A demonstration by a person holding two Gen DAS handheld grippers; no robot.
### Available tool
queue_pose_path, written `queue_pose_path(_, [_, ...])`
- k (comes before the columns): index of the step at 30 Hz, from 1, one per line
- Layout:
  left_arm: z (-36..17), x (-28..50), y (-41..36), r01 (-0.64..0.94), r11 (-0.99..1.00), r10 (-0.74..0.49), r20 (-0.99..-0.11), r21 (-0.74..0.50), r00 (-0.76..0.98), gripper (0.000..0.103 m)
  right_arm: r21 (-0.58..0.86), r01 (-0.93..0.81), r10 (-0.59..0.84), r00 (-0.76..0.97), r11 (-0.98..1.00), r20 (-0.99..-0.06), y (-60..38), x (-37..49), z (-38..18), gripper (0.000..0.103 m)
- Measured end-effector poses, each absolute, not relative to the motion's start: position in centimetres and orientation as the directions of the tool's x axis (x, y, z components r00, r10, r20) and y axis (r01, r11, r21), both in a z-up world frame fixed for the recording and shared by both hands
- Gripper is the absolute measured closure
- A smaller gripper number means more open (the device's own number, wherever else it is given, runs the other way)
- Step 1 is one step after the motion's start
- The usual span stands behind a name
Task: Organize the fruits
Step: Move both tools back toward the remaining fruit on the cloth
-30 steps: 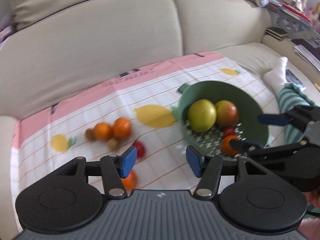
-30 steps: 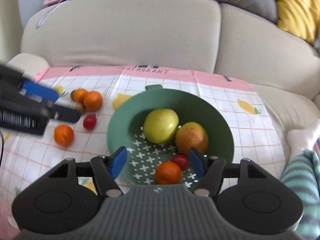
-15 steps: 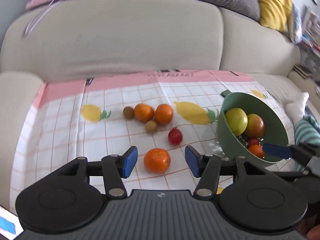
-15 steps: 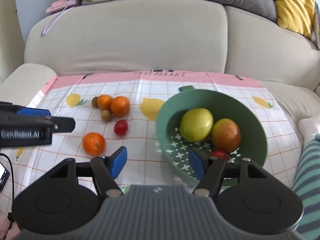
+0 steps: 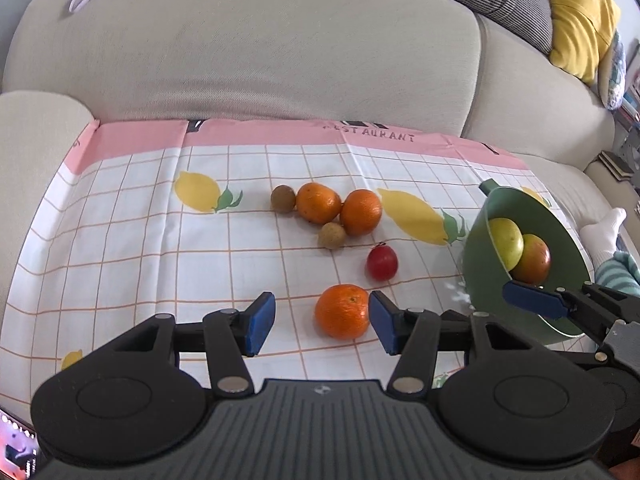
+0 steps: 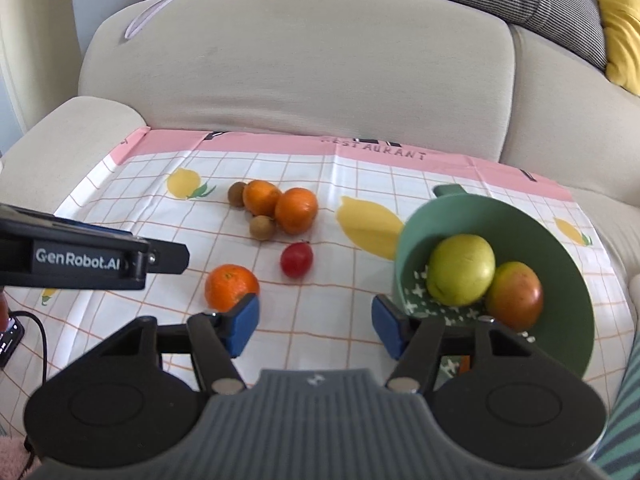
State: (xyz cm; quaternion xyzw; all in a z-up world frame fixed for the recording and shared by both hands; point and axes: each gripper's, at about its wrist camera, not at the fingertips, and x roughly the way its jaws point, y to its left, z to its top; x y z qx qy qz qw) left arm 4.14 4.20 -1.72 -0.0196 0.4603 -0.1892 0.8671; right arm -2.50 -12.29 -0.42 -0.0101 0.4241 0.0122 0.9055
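A green colander bowl (image 6: 560,232) sits at the right of the checked cloth and holds a green apple (image 6: 460,270) and a red-yellow fruit (image 6: 516,300). It also shows in the left wrist view (image 5: 560,240). A lone orange (image 5: 342,310) lies between the pads of my open left gripper (image 5: 322,322), nearer the right pad. Two oranges (image 5: 340,206), two small brown fruits (image 5: 331,235) and a red fruit (image 5: 382,262) lie beyond. My right gripper (image 6: 316,330) is open and empty, left of the bowl.
The cloth (image 5: 120,240) covers a beige sofa seat, with the backrest (image 5: 240,40) behind and an armrest (image 6: 72,136) at the left. A yellow cushion (image 5: 580,20) is at the far right. A striped fabric (image 6: 624,420) lies at the right edge.
My left gripper swung left from the bowl and closed in on the lone orange. My right gripper drew back left from over the bowl.
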Motion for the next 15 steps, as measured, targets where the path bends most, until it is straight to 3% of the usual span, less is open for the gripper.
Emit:
queue_pose_path(3, [-2.2, 4.7, 4.8, 0.295, 0.925, -0.361, -0.788, -0.238, 0.498, 0.044, -0.025, -0.050, 0.014, 0.654, 0.998, -0.756, -11.7, -2.0, -0.7, 0.045])
queue_pose_path(10, [-3.2, 5.7, 5.2, 0.324, 0.907, -0.401, -0.786, -0.269, 0.471, 0.061, -0.036, -0.086, 0.030, 0.660, 0.996, -0.750, -10.9, -0.6, -1.5, 0.060])
queue_pose_path(15, [-4.1, 6.1, 4.7, 0.348, 0.892, -0.427, -0.789, -0.289, 0.441, 0.064, -0.051, -0.107, 0.033, 0.660, 0.993, -0.750, -10.7, 0.3, -2.4, 0.069])
